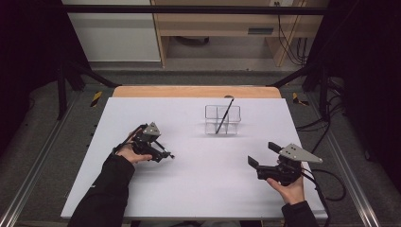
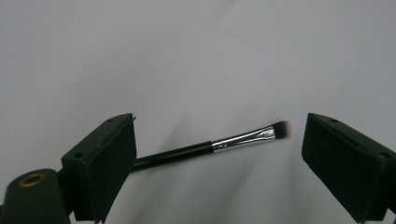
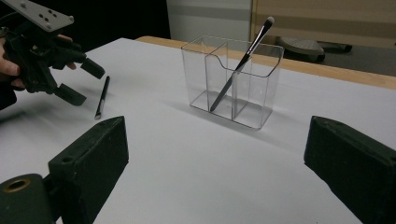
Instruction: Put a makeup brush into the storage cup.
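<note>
White table (image 1: 198, 189) takes up most of the high view, with a strip of wooden edge (image 1: 196, 91) along its far side. Toward the far middle of the white surface stands a clear plastic organiser (image 1: 222, 119) with several compartments; from the right gripper view, one makeup brush (image 3: 243, 60) leans upright inside it, bristle end up and above the rim, foot resting at the bottom of a compartment near the central divider. Right gripper (image 1: 261, 154), held in the person's right hand (image 1: 289, 189) at the near right of the table, has its jaws spread wide and nothing between them; it points roughly at the organiser, well apart from it. Left gripper (image 1: 165, 152), held in the person's left hand (image 1: 126, 153) at the near left, is angled down toward the table, jaws also wide apart. Second brush (image 2: 212, 145) lies flat on the white surface between those jaws: black handle, silver ferrule, short dark bristles with a pale tip. In the left gripper view the handle runs behind one pad (image 2: 109, 163), and the bristle tip stops just short of the other pad. Whether the handle touches the first pad cannot be told. Not gripped. This brush is well apart from the organiser.
</note>
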